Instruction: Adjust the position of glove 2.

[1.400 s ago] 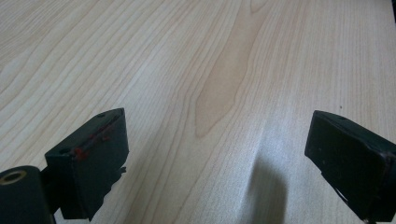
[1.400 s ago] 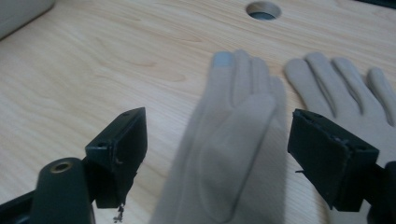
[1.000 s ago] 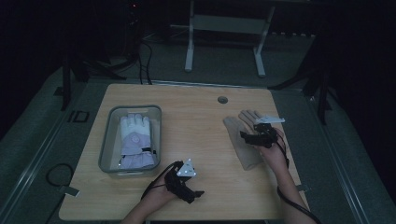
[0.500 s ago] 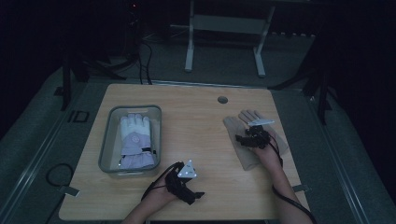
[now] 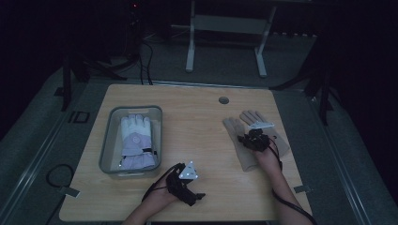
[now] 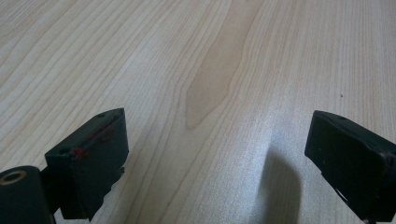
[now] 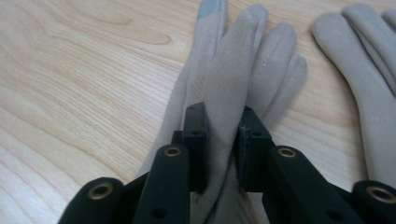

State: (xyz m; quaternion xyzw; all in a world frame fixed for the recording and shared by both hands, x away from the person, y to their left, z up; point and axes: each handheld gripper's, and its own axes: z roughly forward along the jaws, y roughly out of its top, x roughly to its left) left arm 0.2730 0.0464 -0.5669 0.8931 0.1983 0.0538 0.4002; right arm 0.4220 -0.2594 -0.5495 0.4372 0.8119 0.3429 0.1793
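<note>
The right gripper had its jaws pinched tight on a fold of the beige glove, the fabric bunched up between them! That glove lay near the right edge of the tabletop, with a second beige glove just beside it. Down by the near edge, the left gripper hovered with jaws spread wide, nothing between them but bare wood, well apart from both gloves.
</note>
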